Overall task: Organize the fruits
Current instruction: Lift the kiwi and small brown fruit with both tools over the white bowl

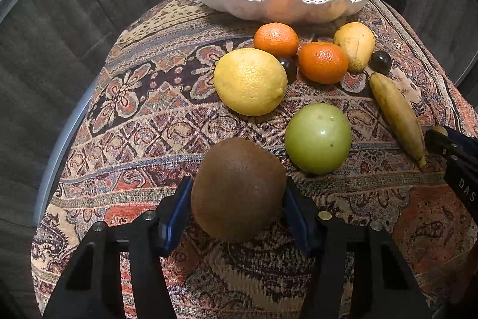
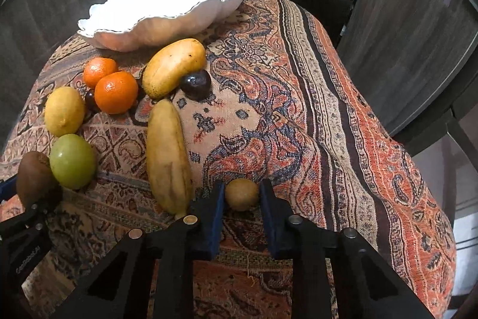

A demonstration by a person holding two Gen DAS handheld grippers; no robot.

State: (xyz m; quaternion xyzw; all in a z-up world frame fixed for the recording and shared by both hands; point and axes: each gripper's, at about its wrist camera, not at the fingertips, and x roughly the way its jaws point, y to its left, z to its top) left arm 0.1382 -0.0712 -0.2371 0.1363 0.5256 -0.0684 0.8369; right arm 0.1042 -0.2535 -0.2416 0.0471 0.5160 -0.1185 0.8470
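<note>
Kiwi (image 1: 238, 189) low in the left-wrist frame, centre, long axis running up-frame and slightly left, lying on the patterned cloth (image 1: 143, 139) over the tabletop. Left gripper (image 1: 239, 211) astride it, blue pads against both flanks, jaws clamped on the kiwi. Just up-right of it, a green apple (image 1: 318, 138); farther up, a lemon (image 1: 250, 81) with its nub toward lower right, two oranges (image 1: 276, 38) side by side, a dark plum (image 1: 380, 62), and a mango (image 1: 355, 45). Banana (image 1: 398, 115) at right, long axis slanting from upper left to lower right. White scalloped bowl (image 1: 280, 6) at top centre, behind all the fruit. In the right-wrist frame, small round yellow fruit (image 2: 241, 195) at lower centre between the pads of the right gripper (image 2: 241, 201), jaws closed against its sides. Banana immediately left of that gripper, near-vertical in frame, tip touching the left finger. Bowl at upper left, with mango, plum and oranges crowding the way to it. Apple and kiwi at far left edge.
</note>
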